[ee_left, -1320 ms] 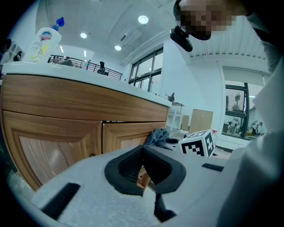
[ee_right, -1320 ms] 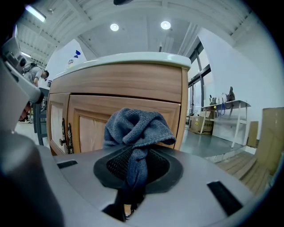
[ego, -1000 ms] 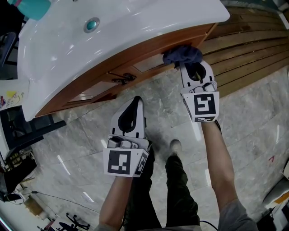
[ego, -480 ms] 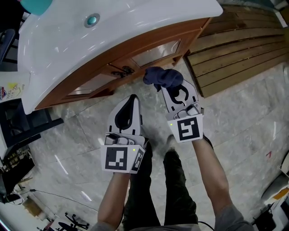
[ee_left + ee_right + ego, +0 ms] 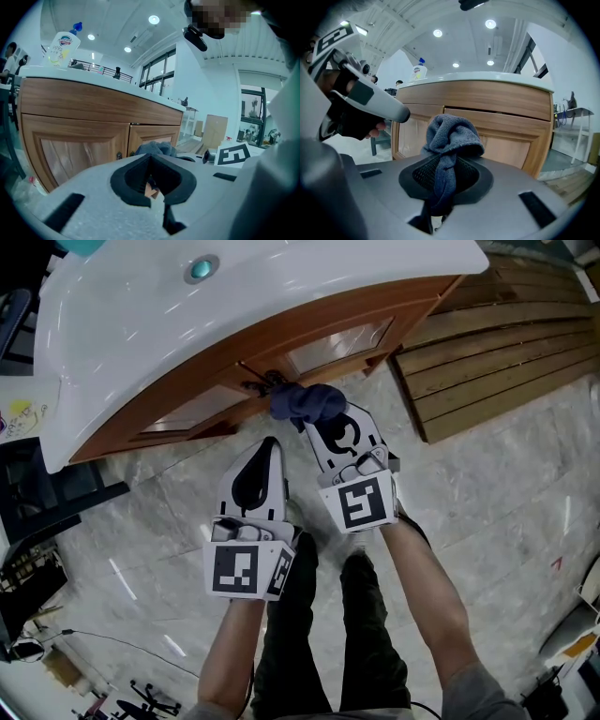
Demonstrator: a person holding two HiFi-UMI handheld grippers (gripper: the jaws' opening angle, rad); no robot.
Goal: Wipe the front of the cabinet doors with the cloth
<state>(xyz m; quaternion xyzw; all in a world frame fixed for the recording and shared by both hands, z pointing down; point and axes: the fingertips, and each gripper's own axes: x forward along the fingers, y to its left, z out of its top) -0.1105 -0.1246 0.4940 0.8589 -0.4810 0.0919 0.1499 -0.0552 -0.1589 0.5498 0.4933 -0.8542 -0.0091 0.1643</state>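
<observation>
While the right hand-held gripper (image 5: 317,423) clamps the cloth (image 5: 305,401) near the seam of the 2 cabinet doors (image 5: 342,338), press flat and overlap strokes; the left hand-held gripper (image 5: 265,448), closed empty, should keep clear.

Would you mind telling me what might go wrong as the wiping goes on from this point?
1. The bunched cloth sits right by the dark door handles, so it may snag there.
2. The right gripper pinches only a narrow fold of it; rubbing the cabinet door could tug it loose.
</observation>
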